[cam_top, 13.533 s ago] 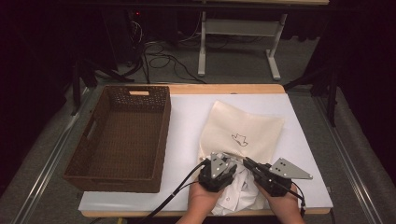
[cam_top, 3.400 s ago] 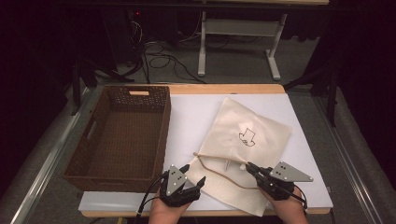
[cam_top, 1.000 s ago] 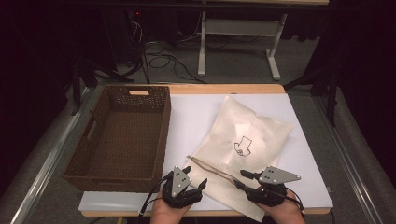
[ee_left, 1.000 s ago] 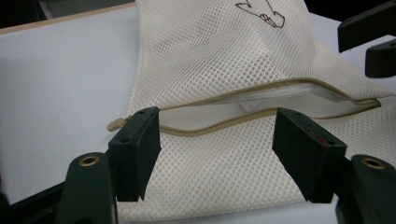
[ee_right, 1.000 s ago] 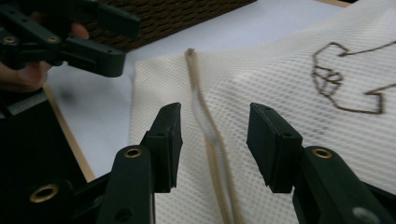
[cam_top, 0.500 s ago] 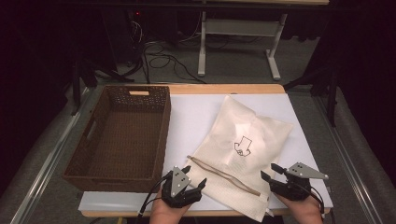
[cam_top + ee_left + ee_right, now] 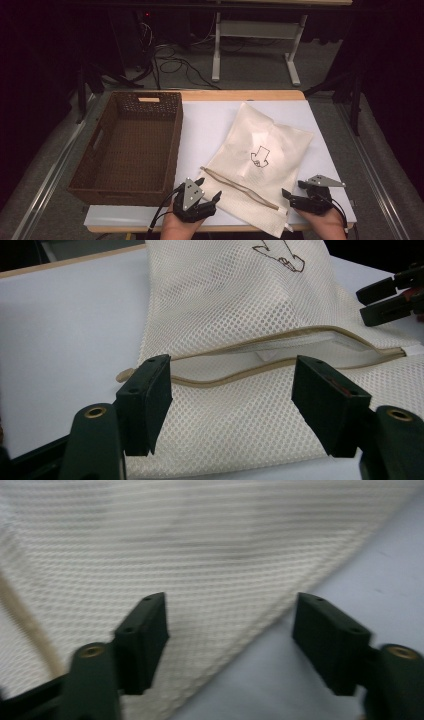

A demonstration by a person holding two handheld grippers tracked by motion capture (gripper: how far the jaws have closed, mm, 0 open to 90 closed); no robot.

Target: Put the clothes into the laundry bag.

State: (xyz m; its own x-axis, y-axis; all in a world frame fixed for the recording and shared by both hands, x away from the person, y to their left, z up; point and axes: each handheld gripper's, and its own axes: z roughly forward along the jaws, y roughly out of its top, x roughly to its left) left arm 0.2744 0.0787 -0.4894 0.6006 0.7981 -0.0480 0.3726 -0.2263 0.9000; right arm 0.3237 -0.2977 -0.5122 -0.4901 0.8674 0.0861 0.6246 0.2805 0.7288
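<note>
Your right gripper [image 7: 289,196] is moving off the mesh bag [image 7: 260,165], its jaws just opening, empty; your left gripper [image 7: 209,191] is waiting apart, holding nothing.

White table [image 7: 210,120] lay bare between the basket [image 7: 131,145] and the mesh bag [image 7: 260,160], wide enough for my claws; the basket's wall blocked the left.

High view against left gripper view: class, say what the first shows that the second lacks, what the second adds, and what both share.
High view alone: the brown basket left of the mesh bag, and the left gripper. Left gripper view alone: the bag's zip opening gaping, white cloth inside. Both: the bag, its arrow print, the white table and the right gripper.
</note>
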